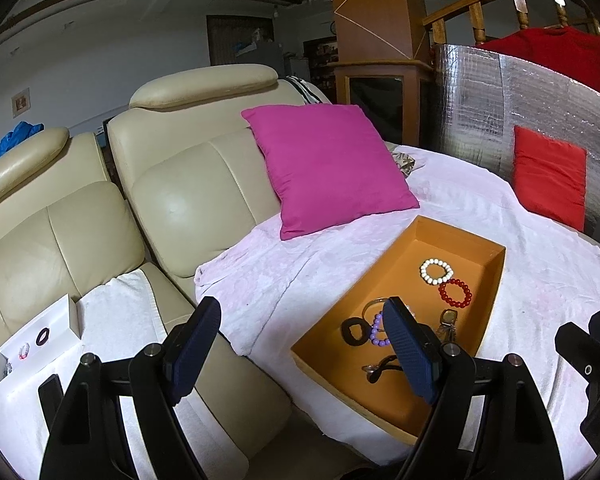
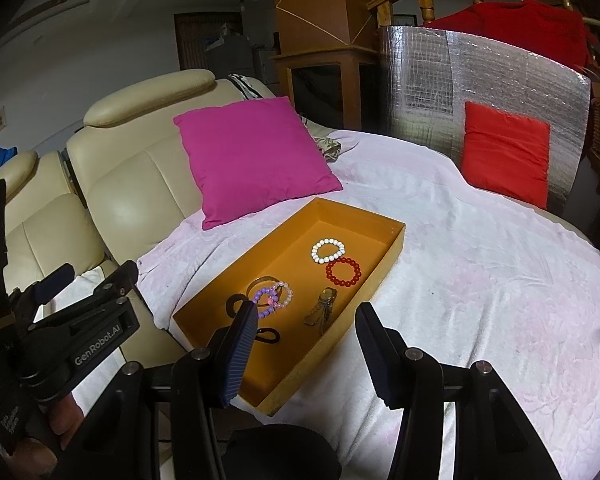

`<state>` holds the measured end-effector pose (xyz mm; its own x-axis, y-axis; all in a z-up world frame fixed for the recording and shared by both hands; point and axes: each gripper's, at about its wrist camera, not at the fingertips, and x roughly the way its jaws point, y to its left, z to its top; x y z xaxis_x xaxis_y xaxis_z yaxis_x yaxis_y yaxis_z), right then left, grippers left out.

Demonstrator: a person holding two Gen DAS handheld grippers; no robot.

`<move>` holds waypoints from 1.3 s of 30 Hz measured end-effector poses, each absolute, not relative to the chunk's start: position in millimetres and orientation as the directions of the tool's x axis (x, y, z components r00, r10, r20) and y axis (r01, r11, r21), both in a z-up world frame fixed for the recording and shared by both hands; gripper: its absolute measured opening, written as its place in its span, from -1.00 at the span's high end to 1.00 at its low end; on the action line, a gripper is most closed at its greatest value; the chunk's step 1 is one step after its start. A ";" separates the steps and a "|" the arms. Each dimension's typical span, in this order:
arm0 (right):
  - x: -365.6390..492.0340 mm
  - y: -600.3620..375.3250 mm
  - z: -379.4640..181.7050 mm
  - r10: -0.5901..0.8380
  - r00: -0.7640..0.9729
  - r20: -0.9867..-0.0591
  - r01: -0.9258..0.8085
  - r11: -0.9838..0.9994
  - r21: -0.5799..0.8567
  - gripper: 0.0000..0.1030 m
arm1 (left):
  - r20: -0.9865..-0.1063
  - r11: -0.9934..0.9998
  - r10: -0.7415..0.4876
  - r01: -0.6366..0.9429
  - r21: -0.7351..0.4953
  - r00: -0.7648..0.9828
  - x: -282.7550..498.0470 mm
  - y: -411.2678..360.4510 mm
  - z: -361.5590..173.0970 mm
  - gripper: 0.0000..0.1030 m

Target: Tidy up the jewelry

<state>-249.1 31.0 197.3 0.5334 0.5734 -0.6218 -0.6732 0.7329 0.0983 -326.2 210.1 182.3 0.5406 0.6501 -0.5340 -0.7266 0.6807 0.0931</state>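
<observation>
Orange cardboard makes up the tray (image 2: 340, 336) lying on the pale pink blanket (image 2: 480, 280), and most of the jewelry sits in it. Toward its far end, at about 1 o'clock from the tray's middle, a white bead bracelet (image 2: 328, 251) touches a red bead bracelet (image 2: 343, 272) lying just nearer. In the middle lie a purple bead bracelet (image 2: 265, 302), overlapped by a pale pearl-like one (image 2: 284, 294), with a metal bangle (image 2: 262, 282) beside them, a black hair tie (image 2: 236, 305) at 9 o'clock of them and a watch (image 2: 323, 308) at 3 o'clock. Another dark loop (image 2: 269, 336) lies toward the near end; what it is cannot be told.

Well apart, at 9 o'clock in the left wrist view, a small white box (image 1: 66, 316) rests on a white towel (image 1: 116, 320) on the cream sofa seat (image 1: 180, 208). It holds a dark ring-shaped piece (image 1: 42, 336), a pinkish bracelet (image 1: 23, 351) and something pale at its near end, too small to name.

The left gripper (image 1: 302, 346) has its jaws wide apart and empty, hanging above the gap between sofa and tray. The right gripper (image 2: 306, 354) stands partly apart over the tray's near edge, clamped on nothing.

By this reading the sorting is begun but far from finished: roughly three pieces have reached the white box, while about eight wait in the tray, and no piece is in hand
</observation>
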 end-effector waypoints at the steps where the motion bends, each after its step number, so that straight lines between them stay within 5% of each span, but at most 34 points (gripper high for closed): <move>1: -248.7 32.0 197.0 0.574 0.532 -0.622 -0.674 0.732 0.099 -0.07 | -0.535 0.679 0.651 -0.728 0.094 0.539 -326.0 210.4 181.7 -0.62; 39: -239.7 51.9 192.9 0.584 0.513 -0.629 -0.693 0.714 0.098 -0.07 | -0.550 0.658 0.662 -0.746 0.101 0.509 -321.3 228.6 174.5 -0.62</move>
<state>-239.7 51.9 192.9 0.5127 0.5839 -0.6294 -0.6930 0.7142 0.0982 -321.3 228.6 174.5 0.5088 0.6621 -0.5503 -0.7464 0.6578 0.1013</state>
